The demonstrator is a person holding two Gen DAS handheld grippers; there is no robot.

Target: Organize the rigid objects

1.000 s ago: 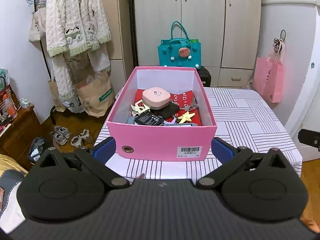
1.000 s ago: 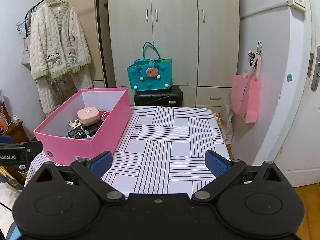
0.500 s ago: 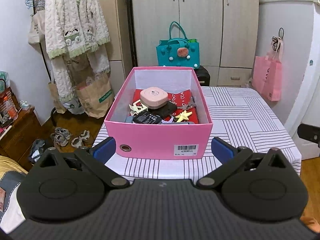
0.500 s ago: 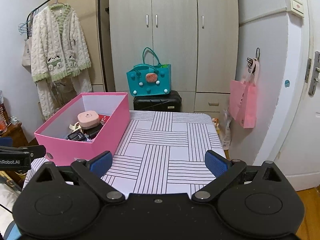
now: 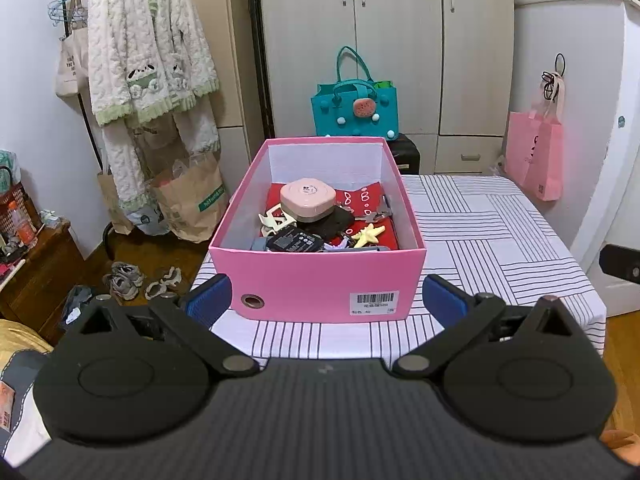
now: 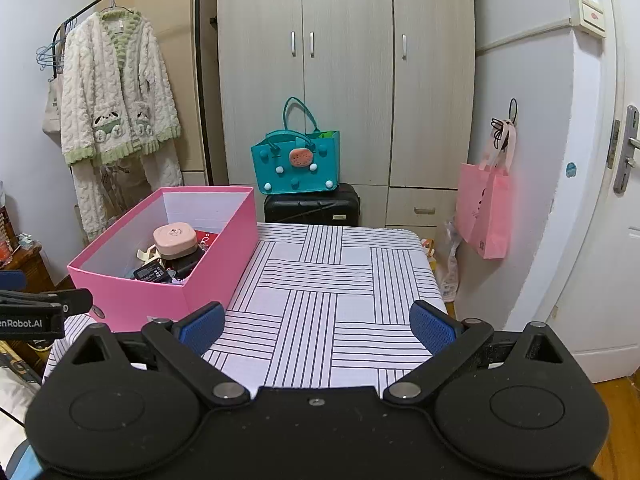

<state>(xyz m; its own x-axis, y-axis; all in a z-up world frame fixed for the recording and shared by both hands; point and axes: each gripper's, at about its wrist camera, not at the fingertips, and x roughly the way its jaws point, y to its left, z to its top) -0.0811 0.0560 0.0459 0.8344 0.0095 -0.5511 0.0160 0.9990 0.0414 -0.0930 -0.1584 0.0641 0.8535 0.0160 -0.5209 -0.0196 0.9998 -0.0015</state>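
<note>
A pink box (image 5: 320,276) stands on the left part of the striped table (image 5: 500,248). It holds several small items: a pale pink rounded case (image 5: 307,198), a black battery (image 5: 294,243), a yellow star (image 5: 370,234), a red cloth (image 5: 360,200). The box also shows in the right wrist view (image 6: 216,268) with the case (image 6: 174,237) inside. My left gripper (image 5: 326,298) is open and empty, just short of the box's near wall. My right gripper (image 6: 316,326) is open and empty over the table's near edge, right of the box.
A teal bag (image 6: 296,164) sits on a black suitcase (image 6: 312,208) behind the table, before wardrobe doors. A pink bag (image 6: 486,208) hangs on the right wall. A robe (image 5: 148,72) hangs at the left, with paper bags and shoes (image 5: 128,276) on the floor.
Both grippers have drawn back a little and risen; the box and table sit slightly lower and farther in both views. Both stay open and empty.
</note>
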